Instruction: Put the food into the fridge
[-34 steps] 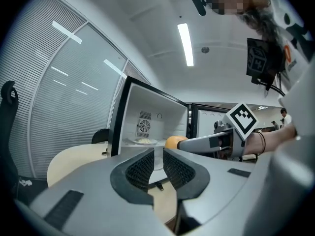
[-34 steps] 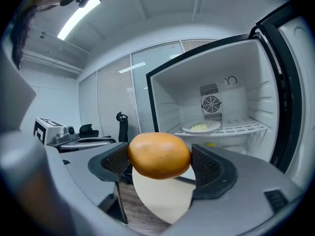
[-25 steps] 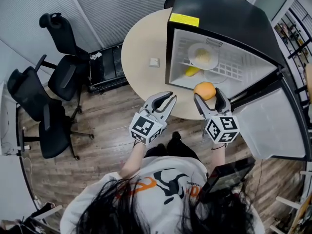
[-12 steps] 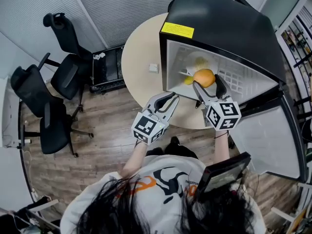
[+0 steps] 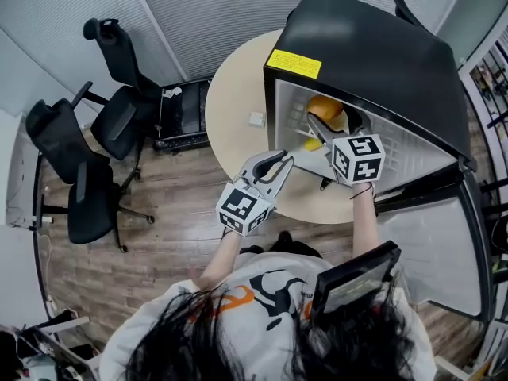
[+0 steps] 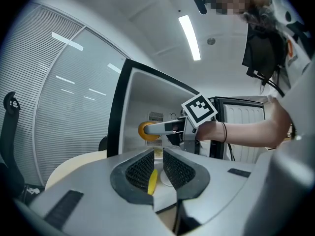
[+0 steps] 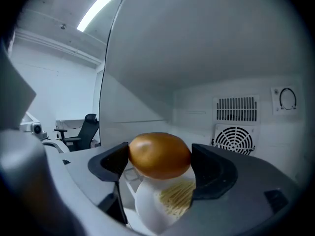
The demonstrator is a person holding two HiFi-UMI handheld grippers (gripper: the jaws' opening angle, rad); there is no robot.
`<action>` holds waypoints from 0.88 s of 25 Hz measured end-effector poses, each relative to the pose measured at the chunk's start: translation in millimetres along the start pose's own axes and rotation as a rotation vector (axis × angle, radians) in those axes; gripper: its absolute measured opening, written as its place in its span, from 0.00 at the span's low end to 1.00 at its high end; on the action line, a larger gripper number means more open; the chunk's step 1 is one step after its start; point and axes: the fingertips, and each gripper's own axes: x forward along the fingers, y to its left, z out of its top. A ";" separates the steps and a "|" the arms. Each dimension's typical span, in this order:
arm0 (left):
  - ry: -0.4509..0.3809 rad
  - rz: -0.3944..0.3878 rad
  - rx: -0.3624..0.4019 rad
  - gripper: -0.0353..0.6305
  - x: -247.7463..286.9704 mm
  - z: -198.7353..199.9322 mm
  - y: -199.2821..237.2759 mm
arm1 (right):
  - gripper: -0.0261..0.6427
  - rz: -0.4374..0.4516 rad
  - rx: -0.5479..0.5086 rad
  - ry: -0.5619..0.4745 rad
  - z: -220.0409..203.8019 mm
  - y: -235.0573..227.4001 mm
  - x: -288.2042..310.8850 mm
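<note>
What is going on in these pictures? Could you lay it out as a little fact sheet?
Setting: black mini fridge, door open, standing on a round table
Right gripper: reaching inside the fridge, shut on an orange
Left gripper: outside the fridge, jaws slightly apart, empty
In the fridge: white plate of noodles, a yellow item
Nearby: black office chairs
</note>
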 end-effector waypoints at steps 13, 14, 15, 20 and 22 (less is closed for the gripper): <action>0.009 0.044 0.010 0.13 -1.9 -1.9 12.3 | 0.62 0.048 -0.069 0.119 -23.8 -7.5 49.7; 0.011 0.046 0.010 0.13 -2.2 -2.5 12.6 | 0.63 0.055 -0.081 0.127 -26.0 -5.5 51.3; 0.012 0.047 0.010 0.13 -2.6 -3.2 12.8 | 0.63 0.058 -0.095 0.136 -28.6 -3.6 52.4; 0.017 0.060 0.010 0.13 -7.5 -5.5 16.9 | 0.63 0.015 -0.138 0.148 -32.1 -2.4 52.6; 0.017 0.064 0.011 0.13 -9.4 -6.0 18.0 | 0.63 -0.016 -0.118 0.134 -30.2 -7.2 51.1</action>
